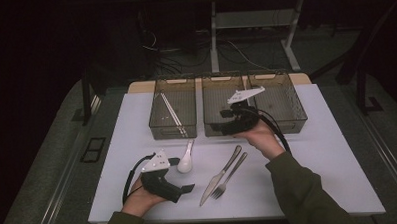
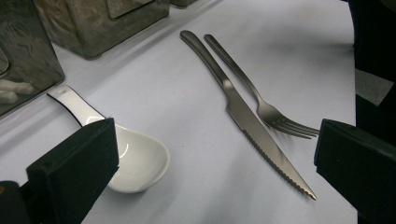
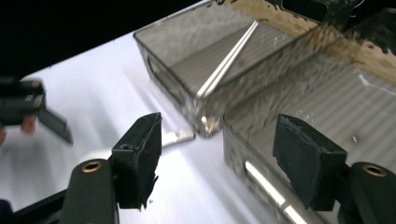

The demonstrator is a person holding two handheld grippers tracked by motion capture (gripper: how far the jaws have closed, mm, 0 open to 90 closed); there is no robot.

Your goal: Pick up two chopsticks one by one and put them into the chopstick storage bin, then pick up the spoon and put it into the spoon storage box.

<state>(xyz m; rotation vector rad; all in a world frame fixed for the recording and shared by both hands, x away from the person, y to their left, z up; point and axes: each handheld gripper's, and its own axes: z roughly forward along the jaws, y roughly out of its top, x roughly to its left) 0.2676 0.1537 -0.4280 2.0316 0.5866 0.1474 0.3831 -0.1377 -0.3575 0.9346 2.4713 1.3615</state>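
A white ceramic spoon (image 1: pixel 185 162) (image 2: pixel 135 158) lies on the white mat, with a steel knife (image 1: pixel 219 175) (image 2: pixel 252 121) and fork (image 1: pixel 230 177) (image 2: pixel 266 107) side by side to its right. My left gripper (image 1: pixel 182 175) (image 2: pixel 215 140) rests low near the table's front edge. It is open and aimed at the cutlery, the spoon by its left jaw and the fork tines by its right. My right gripper (image 1: pixel 223 120) (image 3: pixel 219 154) hovers open over the front wall of the middle bin (image 1: pixel 211 104) (image 3: pixel 327 116), with nothing held between its jaws.
Three translucent bins stand in a row at the back. The left bin (image 1: pixel 159 111) (image 3: pixel 187 56) holds a pair of pale chopsticks (image 1: pixel 170 110) (image 3: pixel 226 65), and the right bin (image 1: pixel 296 106) sits beside the middle one. The spoon's handle (image 3: pixel 177 136) points toward the bins.
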